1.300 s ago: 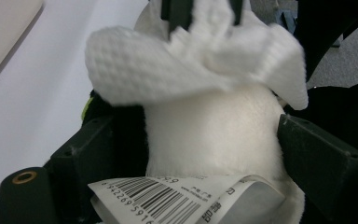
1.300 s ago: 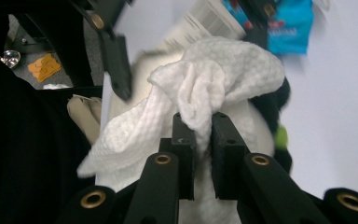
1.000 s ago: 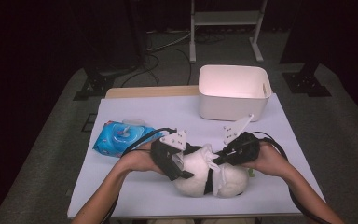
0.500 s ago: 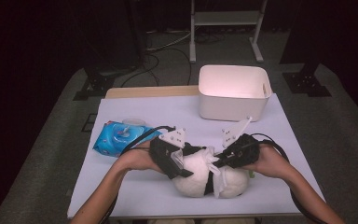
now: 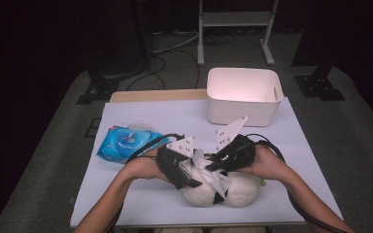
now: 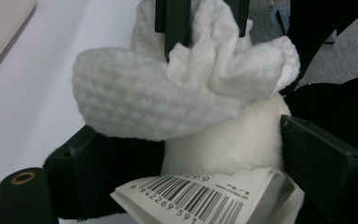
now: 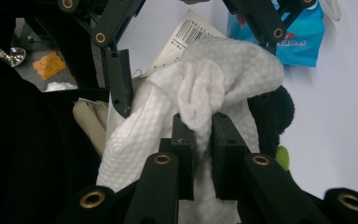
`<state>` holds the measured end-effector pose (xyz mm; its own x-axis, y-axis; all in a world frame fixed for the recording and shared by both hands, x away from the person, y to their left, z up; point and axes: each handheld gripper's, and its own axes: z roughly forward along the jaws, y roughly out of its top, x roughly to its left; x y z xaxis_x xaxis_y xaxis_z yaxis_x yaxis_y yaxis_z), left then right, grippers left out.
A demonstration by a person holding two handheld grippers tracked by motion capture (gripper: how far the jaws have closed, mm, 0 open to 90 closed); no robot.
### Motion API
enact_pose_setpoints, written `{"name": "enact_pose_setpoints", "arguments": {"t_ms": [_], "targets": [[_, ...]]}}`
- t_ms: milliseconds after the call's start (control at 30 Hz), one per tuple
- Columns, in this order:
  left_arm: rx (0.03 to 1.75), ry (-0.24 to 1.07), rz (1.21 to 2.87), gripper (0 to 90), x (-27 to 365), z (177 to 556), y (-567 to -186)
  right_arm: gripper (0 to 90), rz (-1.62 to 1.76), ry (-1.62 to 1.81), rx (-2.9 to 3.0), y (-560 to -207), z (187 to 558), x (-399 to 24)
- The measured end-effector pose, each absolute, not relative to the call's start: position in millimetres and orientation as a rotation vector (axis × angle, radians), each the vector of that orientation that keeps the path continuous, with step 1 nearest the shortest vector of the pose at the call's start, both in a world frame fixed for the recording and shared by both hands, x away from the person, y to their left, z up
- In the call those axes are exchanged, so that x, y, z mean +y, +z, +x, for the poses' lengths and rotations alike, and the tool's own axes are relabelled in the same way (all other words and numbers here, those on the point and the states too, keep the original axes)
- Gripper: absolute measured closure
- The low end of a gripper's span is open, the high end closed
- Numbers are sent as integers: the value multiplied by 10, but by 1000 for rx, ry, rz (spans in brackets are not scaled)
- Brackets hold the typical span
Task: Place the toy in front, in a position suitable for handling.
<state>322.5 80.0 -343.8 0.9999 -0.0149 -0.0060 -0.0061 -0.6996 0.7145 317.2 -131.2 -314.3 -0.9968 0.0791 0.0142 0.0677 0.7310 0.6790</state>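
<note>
A white and black plush toy [image 5: 245,191] lies near the table's front edge, with a barcode tag [image 6: 205,196] on it. My left gripper [image 5: 192,182] comes from the left, and its wide-set jaws clasp the toy's white body [image 6: 233,140]. My right gripper [image 7: 204,126] is shut on a bunched white wipe [image 7: 214,79] and holds it against the top of the toy. In the high view the right gripper [image 5: 218,166] sits just right of the left one, the wipe [image 5: 213,178] draped between them. The toy's face is hidden.
A blue pack of wipes [image 5: 124,143] lies left of my left hand. A white bin [image 5: 243,97] stands at the back right of the white table [image 5: 141,194]. A wooden board [image 5: 155,95] runs along the back edge. Cables trail from both grippers.
My right gripper has shifted a little to the left and upward with the wipe still pinched. The left gripper and the plush toy have stayed put.
</note>
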Motion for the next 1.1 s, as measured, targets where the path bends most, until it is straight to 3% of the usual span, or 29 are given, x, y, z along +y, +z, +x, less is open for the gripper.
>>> {"name": "enact_pose_setpoints", "arguments": {"t_ms": [367, 767, 1100], "targets": [[-6, -17, 2341, 137, 796, 3243, -3446, 805, 205, 1104, 2927, -3223, 3169, -1576], [-21, 13, 2376, 139, 754, 3220, -3429, 805, 139, 1155, 2924, -3151, 3160, -1371], [-10, 2, 2368, 143, 817, 3227, -3449, 805, 256, 1072, 2932, -3261, 3209, -1676]]}}
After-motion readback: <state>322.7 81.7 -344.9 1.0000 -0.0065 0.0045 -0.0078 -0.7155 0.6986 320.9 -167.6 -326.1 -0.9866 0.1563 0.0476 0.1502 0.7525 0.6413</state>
